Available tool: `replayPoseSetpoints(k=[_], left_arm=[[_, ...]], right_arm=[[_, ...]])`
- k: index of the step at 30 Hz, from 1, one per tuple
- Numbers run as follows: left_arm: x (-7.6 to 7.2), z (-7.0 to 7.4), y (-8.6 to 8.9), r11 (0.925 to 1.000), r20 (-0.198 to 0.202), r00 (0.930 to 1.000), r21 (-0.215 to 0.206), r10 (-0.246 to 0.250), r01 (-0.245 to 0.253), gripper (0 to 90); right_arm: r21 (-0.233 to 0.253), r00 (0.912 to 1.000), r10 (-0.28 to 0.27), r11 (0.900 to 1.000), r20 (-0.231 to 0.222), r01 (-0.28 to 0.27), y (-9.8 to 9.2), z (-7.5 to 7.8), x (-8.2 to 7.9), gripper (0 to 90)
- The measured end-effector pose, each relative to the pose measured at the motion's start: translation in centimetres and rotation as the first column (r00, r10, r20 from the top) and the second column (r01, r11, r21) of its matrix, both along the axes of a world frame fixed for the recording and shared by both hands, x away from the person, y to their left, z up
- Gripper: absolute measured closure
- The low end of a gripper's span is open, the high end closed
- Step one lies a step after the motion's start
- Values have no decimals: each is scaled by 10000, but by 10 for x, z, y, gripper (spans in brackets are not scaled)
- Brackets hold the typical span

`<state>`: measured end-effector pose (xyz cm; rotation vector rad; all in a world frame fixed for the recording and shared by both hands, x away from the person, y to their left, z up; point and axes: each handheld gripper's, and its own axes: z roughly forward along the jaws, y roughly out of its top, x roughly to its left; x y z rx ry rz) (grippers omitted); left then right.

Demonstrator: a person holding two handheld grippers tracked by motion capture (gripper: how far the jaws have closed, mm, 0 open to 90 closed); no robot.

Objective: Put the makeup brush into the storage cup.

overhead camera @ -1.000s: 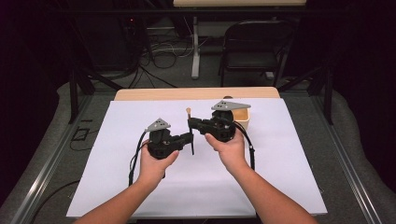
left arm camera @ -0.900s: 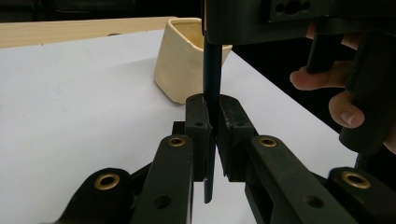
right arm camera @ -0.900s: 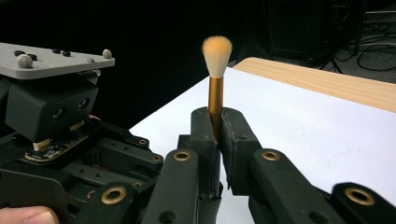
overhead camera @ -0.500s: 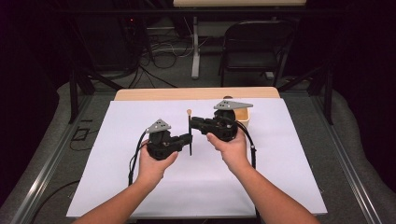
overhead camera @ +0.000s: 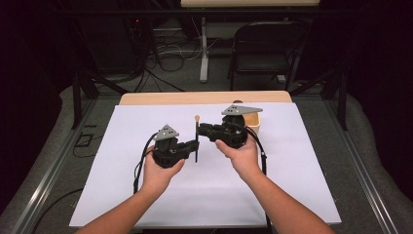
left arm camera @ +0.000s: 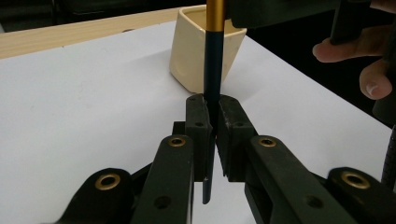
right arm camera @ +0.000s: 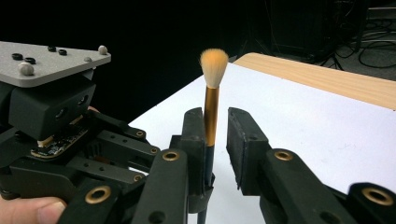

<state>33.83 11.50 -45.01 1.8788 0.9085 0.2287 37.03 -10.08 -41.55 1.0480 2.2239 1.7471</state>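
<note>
the left tongs (overhead camera: 194, 147) are clamped on the dark handle of a makeup brush (overhead camera: 197, 139), holding it upright above the middle of the bench (overhead camera: 122, 195), bristles up. the right tongs (overhead camera: 203, 129) stand apart around the brush's gold collar, one jaw just beside it, not closed. a cream cup (overhead camera: 254, 121) sits near the far edge of the bench.
</note>
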Motion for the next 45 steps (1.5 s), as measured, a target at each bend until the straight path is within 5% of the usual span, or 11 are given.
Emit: replayPoseSetpoints(k=[33, 40, 45], left_arm=[[-3, -1, -5, 9983, 235, 9995, 549, -230, 217, 838], [-3, -1, -5, 9987, 223, 9996, 466, -194, 183, 825], [-3, 0, -4, 9999, 247, 9997, 152, -51, 47, 735]], right_arm=[[47, 9997, 100, 9999, -215, -99, 0, -1, 1, 837], [71, 9998, 89, 9999, -152, -88, 1, 0, 0, 838], [-48, 10000, 17, 10000, -88, -17, 0, 0, 1, 838]])
